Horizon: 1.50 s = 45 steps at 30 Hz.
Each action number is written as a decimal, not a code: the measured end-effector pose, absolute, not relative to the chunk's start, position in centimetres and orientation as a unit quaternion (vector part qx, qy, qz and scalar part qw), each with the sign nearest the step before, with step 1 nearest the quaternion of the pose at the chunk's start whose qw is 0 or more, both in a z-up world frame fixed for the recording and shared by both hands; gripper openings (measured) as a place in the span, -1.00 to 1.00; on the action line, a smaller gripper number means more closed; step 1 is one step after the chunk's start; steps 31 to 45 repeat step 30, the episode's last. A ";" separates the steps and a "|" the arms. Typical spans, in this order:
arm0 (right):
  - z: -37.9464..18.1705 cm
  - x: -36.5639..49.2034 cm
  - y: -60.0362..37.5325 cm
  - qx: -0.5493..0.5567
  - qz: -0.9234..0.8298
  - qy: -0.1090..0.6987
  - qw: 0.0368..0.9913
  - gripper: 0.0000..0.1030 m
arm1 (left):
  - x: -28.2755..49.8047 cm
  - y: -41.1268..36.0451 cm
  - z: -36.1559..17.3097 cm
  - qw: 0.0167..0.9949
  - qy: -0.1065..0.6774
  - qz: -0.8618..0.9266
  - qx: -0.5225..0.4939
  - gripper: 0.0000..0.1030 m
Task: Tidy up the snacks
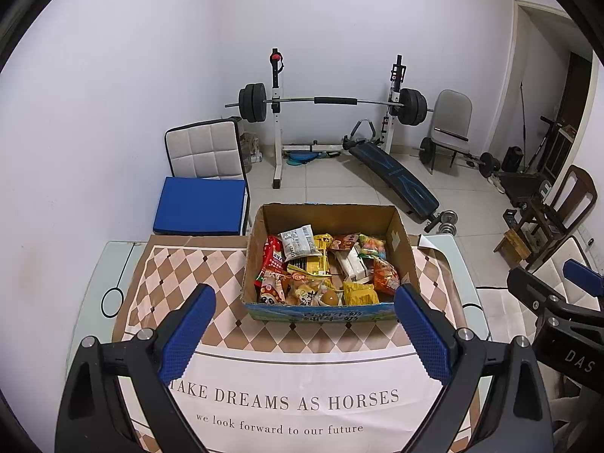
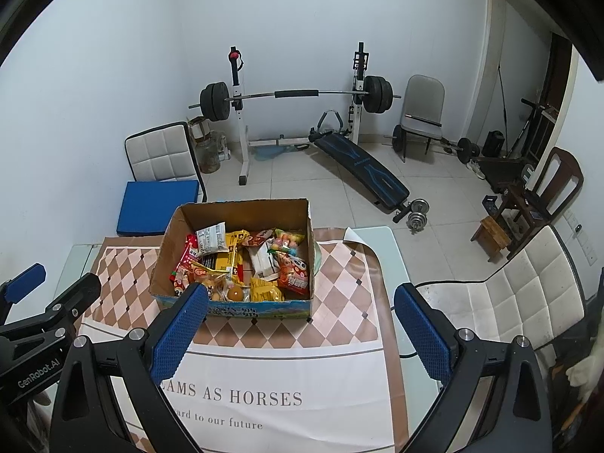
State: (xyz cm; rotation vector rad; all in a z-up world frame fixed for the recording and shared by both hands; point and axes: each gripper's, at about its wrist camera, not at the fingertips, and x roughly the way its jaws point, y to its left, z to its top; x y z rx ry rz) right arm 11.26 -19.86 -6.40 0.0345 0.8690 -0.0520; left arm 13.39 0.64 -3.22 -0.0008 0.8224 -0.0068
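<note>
Both our left tool (image 1: 305, 302) and right tool (image 2: 301, 302) wide, empty, short of the cardboard box (image 1: 406, 260) mid-tabletop (image 1: 88, 283); snack packets (image 1: 324, 268) inside look light, crinkly, slippery, so we'd pinch sealed edges.

Desk cloth (image 1: 287, 377): "TAKE DREAMS AS HORSES", beneath it "we look forward to our future"
Left gripper body (image 2: 34, 370): "GenRobot.AI"
Right gripper body (image 1: 566, 355): "DAS", cut off
Snack box (image 1: 324, 315) front: Chinese characters, unreadable

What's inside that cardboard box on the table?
The cardboard box holds a heap of packaged snacks: a white packet on top, yellow packets, red bags. Whatever lies beneath the heap is covered.
</note>
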 end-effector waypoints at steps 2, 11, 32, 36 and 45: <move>-6.4 11.2 -19.9 0.017 -0.025 0.420 0.907 0.96 | 13.3 0.6 -3.1 0.917 0.400 -0.003 -0.001 0.88; -6.4 11.3 -19.9 0.016 -0.025 0.421 0.907 0.96 | 13.3 0.5 -3.1 0.917 0.400 -0.004 -0.002 0.88; -6.5 11.3 -19.8 0.015 -0.022 0.422 0.906 0.96 | 13.1 0.1 -2.5 0.917 0.399 -0.008 0.001 0.88; -6.5 11.3 -19.8 0.015 -0.022 0.422 0.906 0.96 | 13.1 0.1 -2.5 0.917 0.399 -0.008 0.001 0.88; -6.5 11.3 -19.8 0.015 -0.022 0.422 0.906 0.96 | 13.1 0.1 -2.5 0.917 0.399 -0.008 0.001 0.88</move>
